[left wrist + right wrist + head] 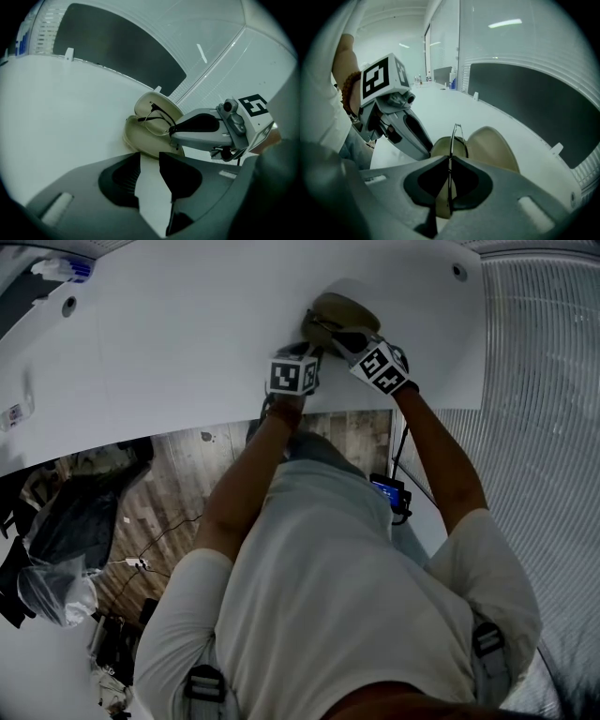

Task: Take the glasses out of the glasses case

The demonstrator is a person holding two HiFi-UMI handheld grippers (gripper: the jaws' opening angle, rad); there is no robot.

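Case [143, 140] lies open on the worktop [70, 117], lid thrown back. My right hand-held gripper [450, 161] is clenched edge-on upon the thin wire frame of the glasses [158, 125], which sit over the lower shell, not clear of it. Left hand-held gripper [149, 157] is released just short of the case, nothing between its jaws. I judge it's there to steady the shell.
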